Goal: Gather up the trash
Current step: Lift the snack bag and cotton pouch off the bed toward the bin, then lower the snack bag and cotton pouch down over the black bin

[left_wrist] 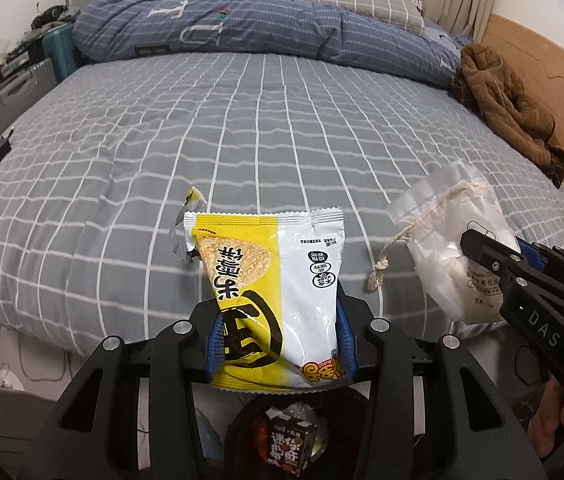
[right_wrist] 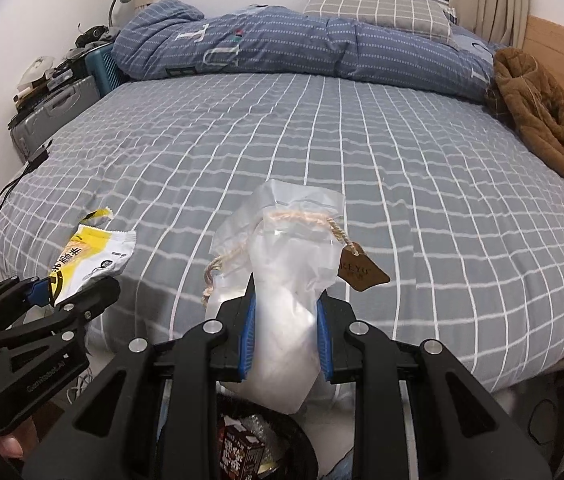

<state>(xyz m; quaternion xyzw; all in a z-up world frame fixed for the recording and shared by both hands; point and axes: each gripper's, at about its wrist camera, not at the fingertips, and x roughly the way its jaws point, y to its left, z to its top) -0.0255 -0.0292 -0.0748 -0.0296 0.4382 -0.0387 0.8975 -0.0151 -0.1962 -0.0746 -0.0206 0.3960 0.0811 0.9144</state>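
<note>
1. Two pieces of trash are being held at once above the dark bin [left_wrist: 282, 432], which is being seen just off the near edge of the bed [left_wrist: 242, 128], with a small carton [left_wrist: 290, 450] already lying inside.
2. Left gripper [left_wrist: 280, 344]: its blue pads are being pressed against the lower sides of a torn yellow-and-white snack wrapper [left_wrist: 270, 292], which is being held upright with its opened top pointing away.
3. Right gripper [right_wrist: 285, 336]: a frosted drawstring pouch [right_wrist: 286, 280] is being clamped at its bulging middle; a cord and a brown tag [right_wrist: 362, 267] are being left dangling.
4. Risk: the wrapper is light and stiff, so on release it may well flutter sideways and be dropped on the floor rather than in the bin.
5. Risk: the pouch's cord could be snagged on a finger when the jaws are opened, so that the pouch is being dragged back out.
6. Risk: both tools are being crowded near one small opening, so a collision is judged possible if both are lowered together.
7. Pose: both grippers are being held level, side by side, pointing across the bed; the person's hand [right_wrist: 10, 446] is partly being glimpsed beneath the left tool.
</note>
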